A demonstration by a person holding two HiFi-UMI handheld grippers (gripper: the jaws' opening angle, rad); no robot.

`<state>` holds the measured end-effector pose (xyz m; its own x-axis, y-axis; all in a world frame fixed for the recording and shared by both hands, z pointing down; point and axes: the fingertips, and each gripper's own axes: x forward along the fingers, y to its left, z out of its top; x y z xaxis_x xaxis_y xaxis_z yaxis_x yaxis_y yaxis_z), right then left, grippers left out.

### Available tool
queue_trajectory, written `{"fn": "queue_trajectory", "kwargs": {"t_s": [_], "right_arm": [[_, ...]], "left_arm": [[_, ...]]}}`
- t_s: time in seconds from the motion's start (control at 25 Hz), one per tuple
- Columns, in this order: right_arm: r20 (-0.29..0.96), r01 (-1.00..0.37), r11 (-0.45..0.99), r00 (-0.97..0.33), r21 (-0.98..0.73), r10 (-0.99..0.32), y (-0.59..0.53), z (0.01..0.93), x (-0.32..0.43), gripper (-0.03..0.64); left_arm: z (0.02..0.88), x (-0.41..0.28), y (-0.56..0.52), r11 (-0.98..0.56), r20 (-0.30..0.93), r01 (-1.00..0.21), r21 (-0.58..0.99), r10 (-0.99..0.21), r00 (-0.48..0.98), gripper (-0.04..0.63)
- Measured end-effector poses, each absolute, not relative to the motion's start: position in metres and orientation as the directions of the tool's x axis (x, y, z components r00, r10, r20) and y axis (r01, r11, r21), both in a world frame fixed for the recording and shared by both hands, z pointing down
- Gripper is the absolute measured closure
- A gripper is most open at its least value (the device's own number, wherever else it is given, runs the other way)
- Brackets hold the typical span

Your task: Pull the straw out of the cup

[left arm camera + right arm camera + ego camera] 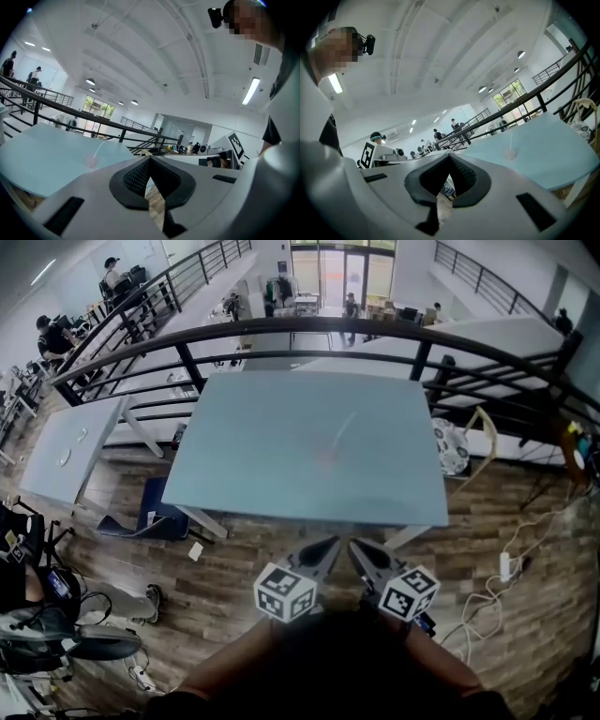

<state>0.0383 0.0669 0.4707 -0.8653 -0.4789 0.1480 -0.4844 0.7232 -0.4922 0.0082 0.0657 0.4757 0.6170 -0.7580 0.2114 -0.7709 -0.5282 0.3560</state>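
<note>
A small clear cup [327,458] with a pinkish tint stands near the middle of the pale blue table [253,456]. A thin white straw [343,430] leans out of it toward the far right. The cup [90,161] and the straw [100,150] also show in the left gripper view, left of the jaws. The right gripper view has the cup [512,153] at the right. My left gripper [329,544] and right gripper [360,547] are held close to my body, short of the table's near edge. Both are shut with nothing in them, tips meeting [150,158] [450,156].
A black railing [309,329] curves behind the table. A blue chair [157,512] sits under the table's left corner, and a second table [70,442] stands at the left. Cables and a power strip [506,566] lie on the wooden floor at the right.
</note>
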Motion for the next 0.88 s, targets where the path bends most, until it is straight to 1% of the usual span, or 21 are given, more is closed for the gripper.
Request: {"fn": "queue_trajectory", "kwargs": {"t_s": [0.4, 0.68, 0.88], "right_arm": [[0.16, -0.476, 0.724, -0.872, -0.5, -0.462, 0.052, 0.475, 0.021, 0.606], [0.159, -0.436, 0.752, -0.896, -0.494, -0.415, 0.019, 0.478, 0.006, 0.606], [0.149, -0.417, 0.756, -0.904, -0.504, -0.4, -0.02, 0.475, 0.013, 0.606]], "left_arm": [[0.483, -0.006, 0.055, -0.518, 0.216, -0.769, 0.374, -0.758, 0.616, 0.584], [0.486, -0.019, 0.022, -0.478, 0.223, -0.794, 0.377, -0.785, 0.578, 0.584], [0.483, -0.013, -0.011, -0.458, 0.231, -0.808, 0.371, -0.797, 0.558, 0.584]]}}
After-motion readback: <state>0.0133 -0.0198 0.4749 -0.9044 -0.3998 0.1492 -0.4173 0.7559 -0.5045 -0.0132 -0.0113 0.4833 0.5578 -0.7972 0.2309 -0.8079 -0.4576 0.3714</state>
